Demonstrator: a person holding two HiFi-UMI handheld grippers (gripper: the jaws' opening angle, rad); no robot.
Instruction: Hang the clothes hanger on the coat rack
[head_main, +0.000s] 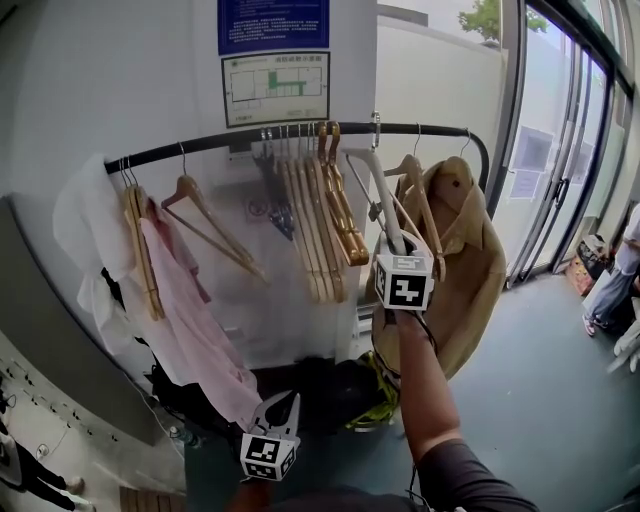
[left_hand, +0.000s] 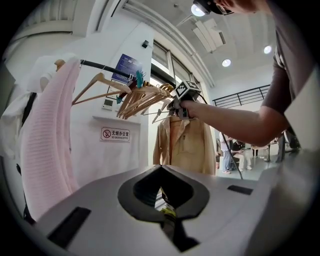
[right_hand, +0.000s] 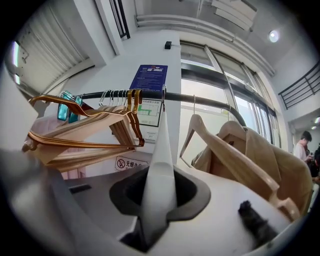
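Observation:
A black coat rack rail runs across the wall, also seen in the right gripper view. My right gripper is raised just under it, shut on the arm of a white hanger. That arm rises from the jaws as a white hanger, and its metal hook reaches the rail; I cannot tell whether it rests there. Wooden hangers crowd its left, and a tan coat hangs on its right. My left gripper is held low, shut and empty.
A pink garment and white cloth hang at the rail's left end. Dark bags lie on the floor under the rack. Glass doors stand at the right, and a person stands by them.

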